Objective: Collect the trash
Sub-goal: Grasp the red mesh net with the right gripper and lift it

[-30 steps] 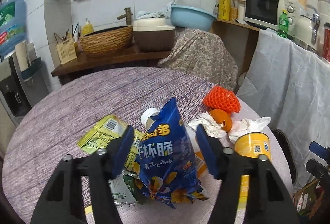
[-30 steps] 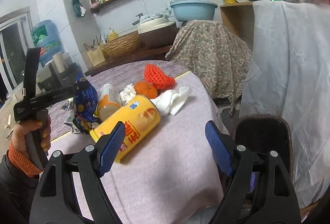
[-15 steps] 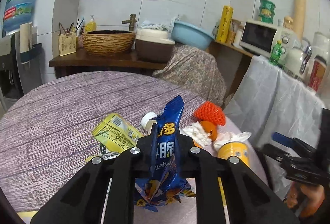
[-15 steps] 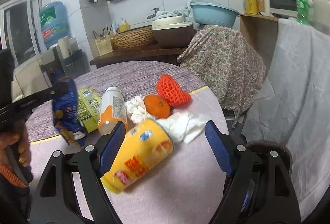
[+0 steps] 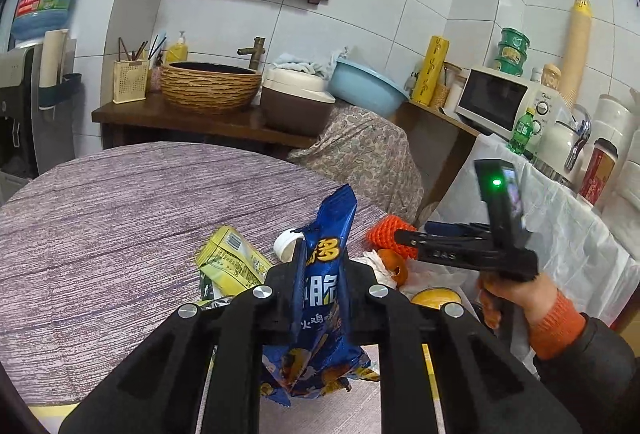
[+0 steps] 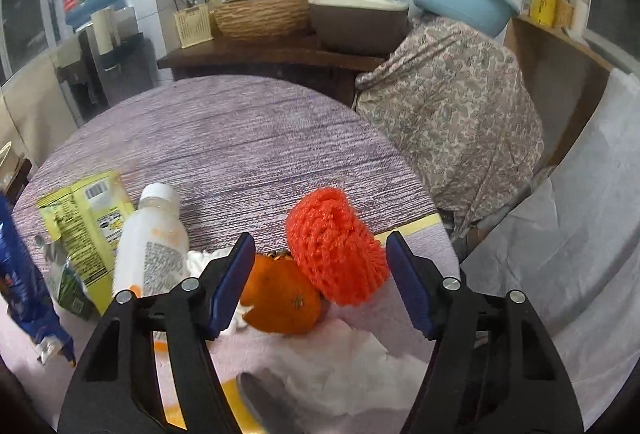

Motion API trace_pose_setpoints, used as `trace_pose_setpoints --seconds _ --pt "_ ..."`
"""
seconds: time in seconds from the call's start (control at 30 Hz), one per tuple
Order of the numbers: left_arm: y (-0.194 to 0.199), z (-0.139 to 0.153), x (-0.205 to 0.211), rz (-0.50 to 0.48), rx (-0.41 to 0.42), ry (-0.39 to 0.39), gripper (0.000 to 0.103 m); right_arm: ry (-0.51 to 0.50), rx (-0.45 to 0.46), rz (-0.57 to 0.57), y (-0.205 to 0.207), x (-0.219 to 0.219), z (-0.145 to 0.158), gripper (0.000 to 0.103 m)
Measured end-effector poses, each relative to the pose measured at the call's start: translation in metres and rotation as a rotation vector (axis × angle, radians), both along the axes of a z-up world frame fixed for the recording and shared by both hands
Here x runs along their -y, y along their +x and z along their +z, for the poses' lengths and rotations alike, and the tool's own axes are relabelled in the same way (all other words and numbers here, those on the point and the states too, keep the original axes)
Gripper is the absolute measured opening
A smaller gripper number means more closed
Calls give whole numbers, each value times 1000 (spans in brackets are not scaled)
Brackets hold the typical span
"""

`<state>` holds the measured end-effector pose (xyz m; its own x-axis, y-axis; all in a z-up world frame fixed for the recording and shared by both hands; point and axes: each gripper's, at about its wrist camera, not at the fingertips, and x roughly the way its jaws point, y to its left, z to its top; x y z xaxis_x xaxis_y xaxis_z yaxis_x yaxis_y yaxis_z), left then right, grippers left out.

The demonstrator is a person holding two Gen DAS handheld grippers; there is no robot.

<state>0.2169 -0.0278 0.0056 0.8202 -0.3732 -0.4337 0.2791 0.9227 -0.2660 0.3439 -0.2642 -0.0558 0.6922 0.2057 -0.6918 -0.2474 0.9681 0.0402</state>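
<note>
One blue snack bag (image 5: pixel 324 298) is pinched upright between the closed jaws of the left gripper (image 5: pixel 322 274), its top sticking up above the fingers and its crumpled bottom hanging below them, lifted clear of the round table (image 5: pixel 120 226). The same bag shows at the left edge of the right wrist view (image 6: pixel 20 286). Beyond it on the purple-grey tablecloth lie a yellow-green packet (image 5: pixel 230 264), a white bottle (image 6: pixel 154 250) on its side, an orange (image 6: pixel 282 292) and a red-orange foam net (image 6: pixel 334 248) touching the orange. Crumpled white tissue (image 6: pixel 352 366) lies just in front of the fruit. The right gripper (image 6: pixel 320 274) hangs over the orange and net with its blue-padded jaws wide open, holding nothing. In the left wrist view, it appears to the right of the bag, held by a hand (image 5: pixel 516 290) in an orange cuff.
</note>
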Motion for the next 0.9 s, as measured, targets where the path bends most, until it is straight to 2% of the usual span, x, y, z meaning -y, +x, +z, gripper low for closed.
trace_pose_setpoints --seconds 0.07,0.13,0.17,0.43,0.57,0.7,0.9 --pt "0 -1 0 -2 -3 -4 15 -12 -33 -7 12 -2 -7 40" --pt "-1 -1 0 -3 -2 -5 15 -5 -50 -3 15 -1 -12 22" --pt "-2 -1 0 -2 3 -3 15 8 -38 -4 14 1 -11 20" --pt "-7 5 -7 4 38 -36 15 118 98 -47 -30 29 13 17" --pt "-12 14 -6 -12 56 -67 15 131 175 -72 -73 53 27 17" --pt "-25 29 6 -53 83 -76 15 136 228 -90 -120 75 32 17" --pt "-54 59 41 -170 149 -86 15 144 271 -150 -179 106 31 17"
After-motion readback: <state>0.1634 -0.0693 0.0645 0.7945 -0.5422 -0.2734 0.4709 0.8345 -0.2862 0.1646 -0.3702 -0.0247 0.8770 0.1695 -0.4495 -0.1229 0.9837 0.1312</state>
